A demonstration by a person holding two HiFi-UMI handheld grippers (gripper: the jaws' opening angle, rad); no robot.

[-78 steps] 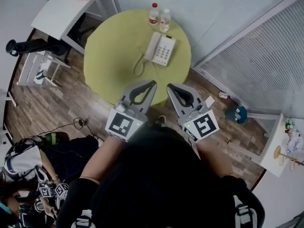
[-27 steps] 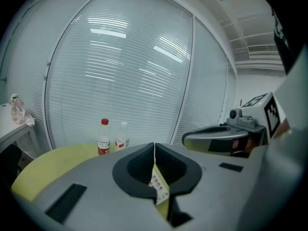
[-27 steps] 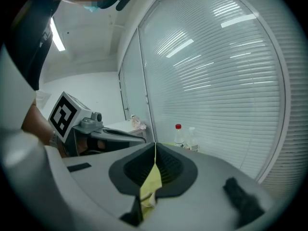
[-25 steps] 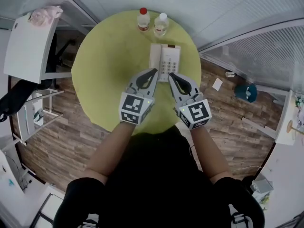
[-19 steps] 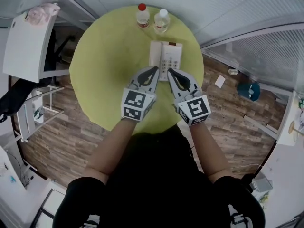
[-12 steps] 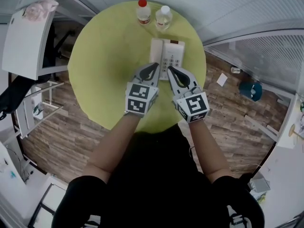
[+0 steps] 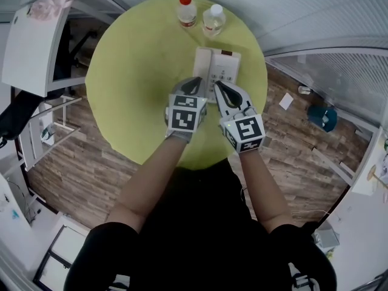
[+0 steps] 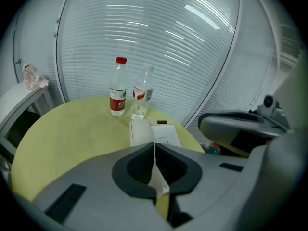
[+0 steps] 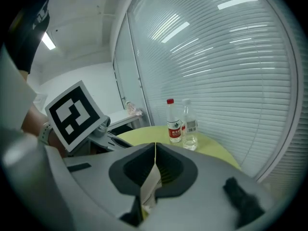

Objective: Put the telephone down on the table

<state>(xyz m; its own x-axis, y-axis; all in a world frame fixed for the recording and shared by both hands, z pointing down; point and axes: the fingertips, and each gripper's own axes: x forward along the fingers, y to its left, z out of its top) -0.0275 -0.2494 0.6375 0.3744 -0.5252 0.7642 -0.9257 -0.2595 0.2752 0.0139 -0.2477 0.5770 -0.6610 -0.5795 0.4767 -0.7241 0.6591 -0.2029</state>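
Note:
A white telephone point(image 7: 221, 65) lies flat on the round yellow-green table point(image 7: 133, 71), its handset point(image 7: 202, 64) resting on the left side of the base. In the left gripper view the telephone point(image 8: 153, 132) shows just beyond the jaw tips. My left gripper point(image 7: 196, 82) is shut and empty, hovering at the phone's near left corner. My right gripper point(image 7: 218, 85) is also shut and empty, over the phone's near end. Both pairs of jaws meet in a thin line in the gripper views: left gripper point(image 8: 154, 147), right gripper point(image 9: 155, 147).
Two plastic bottles stand at the table's far edge behind the phone: a red-capped bottle point(image 7: 187, 10) and a white-capped bottle point(image 7: 213, 18). A white desk point(image 7: 33, 38) is at the left, a glass wall with blinds lies beyond, and the floor point(image 7: 79, 156) is wooden.
Both shut grippers have moved forward over the table and now reach the near end of the telephone. The phone and bottles have stayed put.

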